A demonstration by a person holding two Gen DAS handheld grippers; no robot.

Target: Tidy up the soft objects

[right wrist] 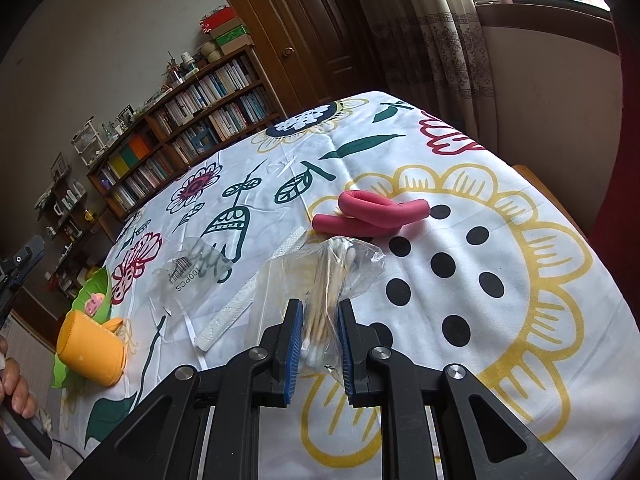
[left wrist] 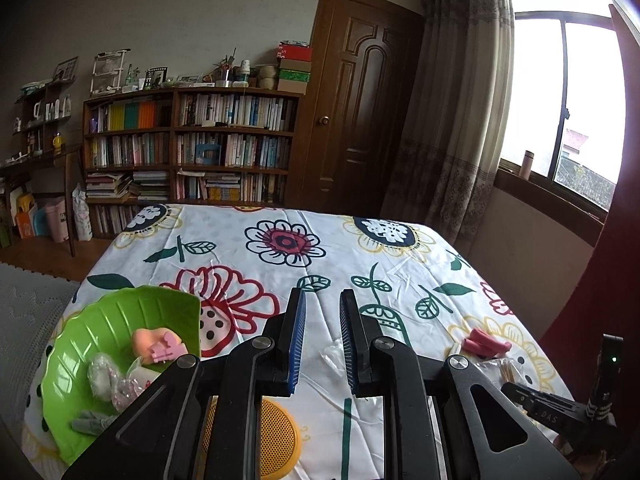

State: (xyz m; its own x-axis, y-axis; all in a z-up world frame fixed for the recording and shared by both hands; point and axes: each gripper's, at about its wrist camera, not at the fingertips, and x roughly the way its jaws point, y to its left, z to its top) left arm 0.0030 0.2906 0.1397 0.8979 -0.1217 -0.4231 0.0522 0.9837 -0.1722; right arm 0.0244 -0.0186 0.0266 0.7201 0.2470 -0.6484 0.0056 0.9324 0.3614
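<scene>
One swab bag [right wrist: 326, 280] | long axis along right tool [right wrist: 318, 344] fingers

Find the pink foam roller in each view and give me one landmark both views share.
Left wrist view: the pink foam roller lies low on the right, on the tablecloth just right of the left gripper.
Right wrist view: it lies just above centre, beyond the bag of cotton swabs.
Shared landmark: the green leaf-shaped plate.

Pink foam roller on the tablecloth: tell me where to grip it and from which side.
Grip the pink foam roller at its straight lower leg near the left end, coming from above with jaws across the tube. It lies flat and folded; the crossing at right is bulkier.
</scene>
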